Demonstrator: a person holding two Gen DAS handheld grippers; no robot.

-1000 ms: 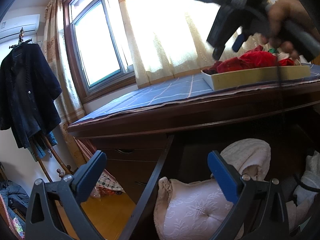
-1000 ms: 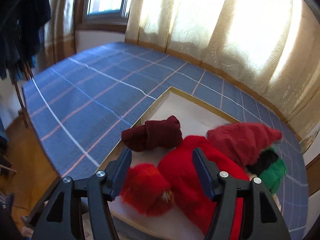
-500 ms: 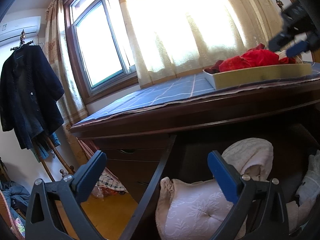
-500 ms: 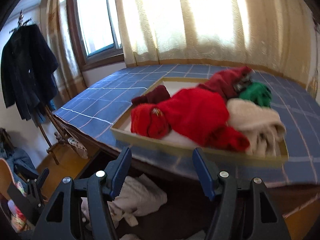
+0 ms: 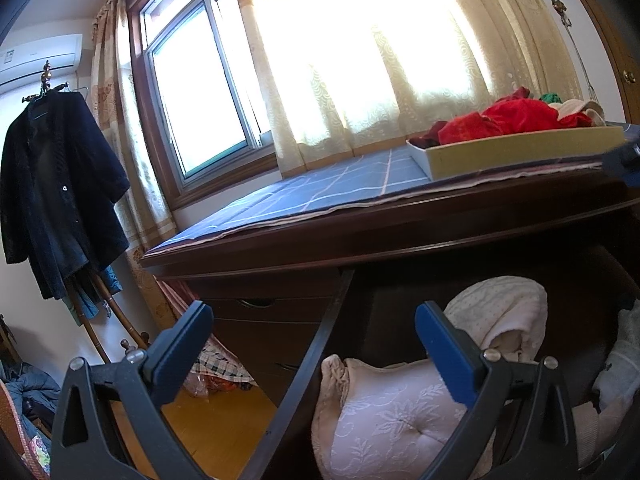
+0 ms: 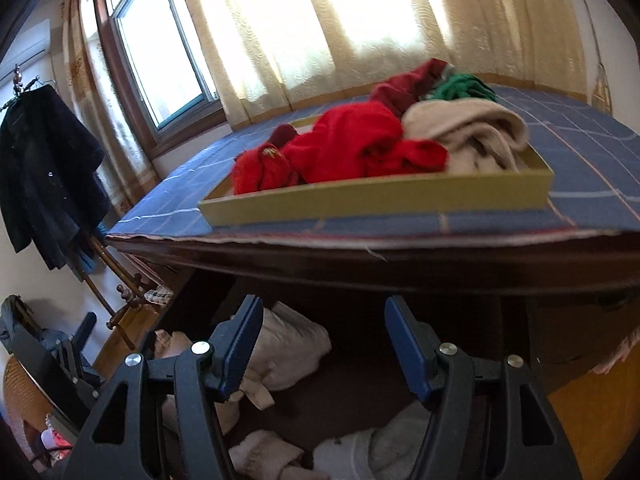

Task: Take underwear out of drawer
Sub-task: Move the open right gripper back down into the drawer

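— Looking at the tray (image 6: 376, 200) near the front edge of the dresser top (image 6: 592, 168), why are the garments heaped there?

— It seems to be used as the collecting place. Red pieces (image 6: 352, 148), a cream one (image 6: 468, 132) and a green one (image 6: 464, 88) are piled inside it, so what is lifted from below is probably laid there. The tray is set on the blue checked cloth, close to the front edge, above the open drawer (image 5: 320, 344).

— And the underwear still to be taken?

— It is left in the drawer. A pale embroidered piece (image 5: 392, 416) is seen at the drawer's near left corner, with a rolled cream piece (image 5: 500, 312) behind it. In the right wrist view, more light folded pieces (image 6: 288, 348) are found lower in the drawer, though that picture is blurred and their kind cannot be told surely.

— How is the left gripper (image 5: 312, 340) held?

— Its jaws are spread wide, astride the drawer's left side wall, and nothing is touched or carried.

— And the right gripper (image 6: 320, 340)?

— It is pointed down into the drawer, below the front edge of the top. The jaws are parted about halfway and empty; no cloth is pinched between them. A reach for one of the folded pieces is judged to be the step in hand.
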